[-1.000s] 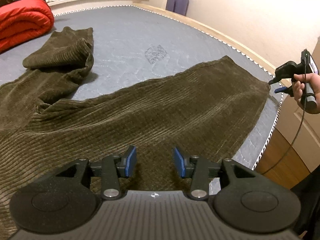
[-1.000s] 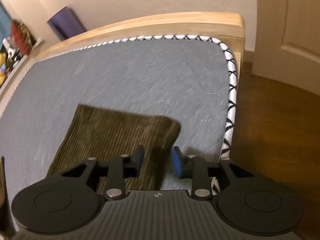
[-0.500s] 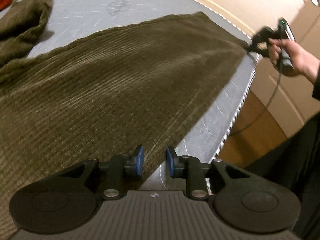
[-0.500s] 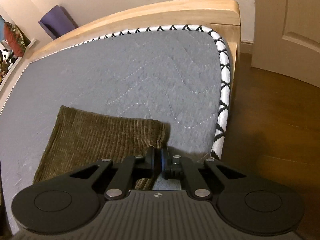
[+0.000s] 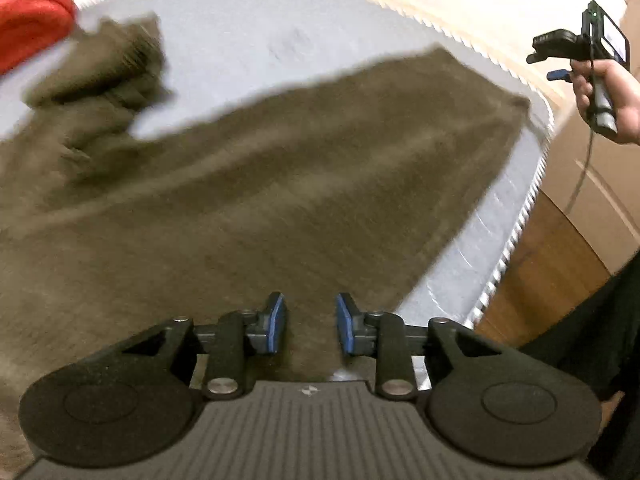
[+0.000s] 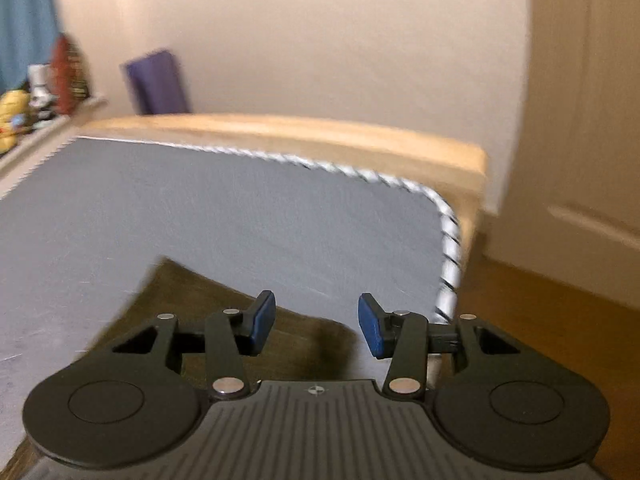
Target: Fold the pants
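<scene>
2 grippers point(image 5: 308, 322) point(image 6: 316, 326), jaws opening and empty (nothing pinched), should re-grab the pants point(image 5: 280, 184) hem squarely at the mattress point(image 6: 240, 208) corner.

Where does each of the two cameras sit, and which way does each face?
Left wrist: on the left gripper, jaws opening, looking down across brown corduroy pants on the grey mattress; the person's hand holds the right gripper.
Right wrist: on the right gripper, jaws opening, empty, facing the mattress corner and the wooden bed frame.
Shared: pants, mattress.
</scene>
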A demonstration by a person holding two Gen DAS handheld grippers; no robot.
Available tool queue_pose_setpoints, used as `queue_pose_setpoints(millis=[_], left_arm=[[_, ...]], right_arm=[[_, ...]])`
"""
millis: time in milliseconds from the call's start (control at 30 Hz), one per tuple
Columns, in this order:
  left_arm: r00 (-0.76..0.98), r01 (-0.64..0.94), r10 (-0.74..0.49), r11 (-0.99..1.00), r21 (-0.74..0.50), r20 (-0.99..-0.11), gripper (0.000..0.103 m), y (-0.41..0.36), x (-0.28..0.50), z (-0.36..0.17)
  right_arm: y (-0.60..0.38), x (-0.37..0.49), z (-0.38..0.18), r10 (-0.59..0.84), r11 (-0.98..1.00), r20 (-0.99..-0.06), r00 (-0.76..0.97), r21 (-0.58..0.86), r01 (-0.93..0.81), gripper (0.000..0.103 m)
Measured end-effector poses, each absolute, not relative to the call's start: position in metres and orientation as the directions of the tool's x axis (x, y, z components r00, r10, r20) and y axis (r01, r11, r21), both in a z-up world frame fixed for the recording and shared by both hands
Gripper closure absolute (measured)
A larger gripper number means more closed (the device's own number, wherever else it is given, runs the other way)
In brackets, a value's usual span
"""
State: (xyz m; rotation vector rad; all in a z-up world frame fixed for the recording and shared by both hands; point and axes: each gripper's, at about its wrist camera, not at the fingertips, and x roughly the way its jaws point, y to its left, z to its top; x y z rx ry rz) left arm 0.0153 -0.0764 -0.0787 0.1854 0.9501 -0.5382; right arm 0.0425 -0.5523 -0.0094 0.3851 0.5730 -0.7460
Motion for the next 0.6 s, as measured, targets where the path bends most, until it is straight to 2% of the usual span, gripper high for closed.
queue_pose_setpoints(millis=[33, 100, 200, 300, 400, 500, 600], left_arm=[[0.501, 0.494, -0.345, 0.867, -0.065, -0.794, 0.065, -0.068, 0.014, -0.072], [0.558, 0.430, -0.319, 0.901, -0.062, -0.766, 0.063, -0.048, 0.017, -0.059], [0.632, 0.311, -0.240, 0.950, -0.042, -0.737, 0.063, -0.008, 0.019, -0.046], [0.678, 0.166, -0.144, 0.985, -0.040, -0.721, 0.055, 0.041, 0.018, -0.035], [0.689, 0.010, -0.044, 0.999, -0.052, -0.723, 0.041, 0.093, 0.016, -0.030], [0.675, -0.119, 0.036, 0.991, -0.061, -0.737, 0.028, 0.139, 0.014, -0.031], [0.640, -0.212, 0.084, 0.975, -0.071, -0.764, 0.022, 0.181, 0.014, -0.035]], right_arm=[[-0.537, 0.047, -0.001, -0.521, 0.718, -0.578, 0.628, 0.100, 0.689, 0.055], [-0.505, 0.052, 0.012, -0.511, 0.783, -0.516, 0.687, 0.049, 0.620, 0.055], [-0.455, 0.060, 0.028, -0.430, 0.858, -0.470, 0.771, 0.054, 0.511, 0.055], [-0.401, 0.059, 0.043, -0.300, 0.920, -0.432, 0.850, 0.106, 0.378, 0.053], [-0.335, 0.043, 0.044, -0.147, 0.976, -0.378, 0.914, 0.096, 0.197, 0.049], [-0.276, 0.030, 0.028, 0.022, 0.996, -0.399, 0.917, 0.084, 0.012, 0.048], [-0.228, 0.029, 0.014, 0.209, 0.978, -0.477, 0.854, 0.121, -0.172, 0.048]])
